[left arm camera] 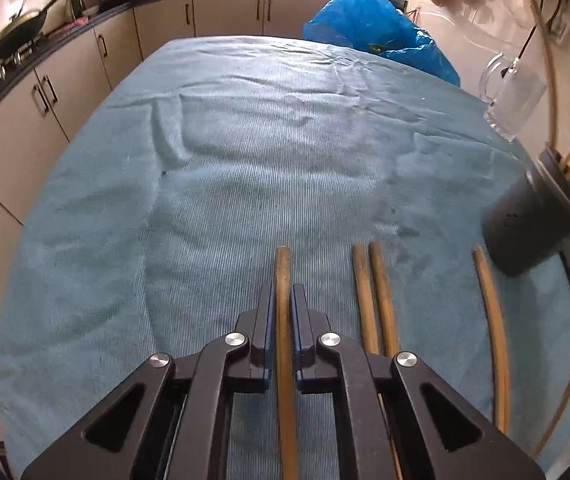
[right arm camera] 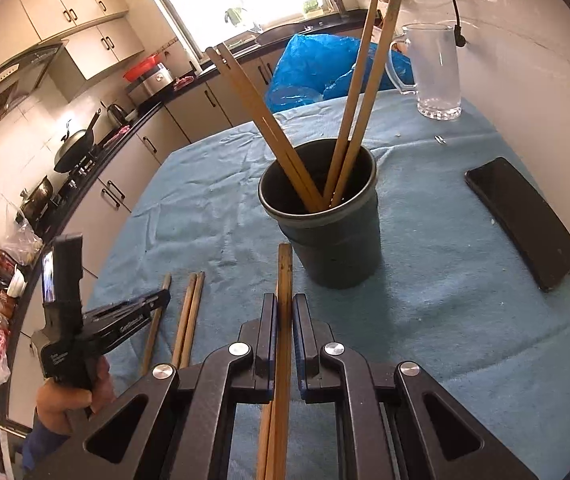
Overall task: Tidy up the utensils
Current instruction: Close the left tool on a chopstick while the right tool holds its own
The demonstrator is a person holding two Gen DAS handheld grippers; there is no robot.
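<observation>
Black fingers of the left gripper (left arm camera: 284,292) pinched one chopstick (left arm camera: 283,276) lying on the blue towel (left arm camera: 225,168) at the bottom of the left wrist view; three more chopsticks (left arm camera: 377,300) lay to its right, and a dark cup (left arm camera: 533,224) stood at the right edge. From the right wrist, the right gripper (right arm camera: 284,308) pinched a chopstick (right arm camera: 285,272) just before the cup (right arm camera: 325,220), which held four. A phone (right arm camera: 525,220) lay at right.
</observation>
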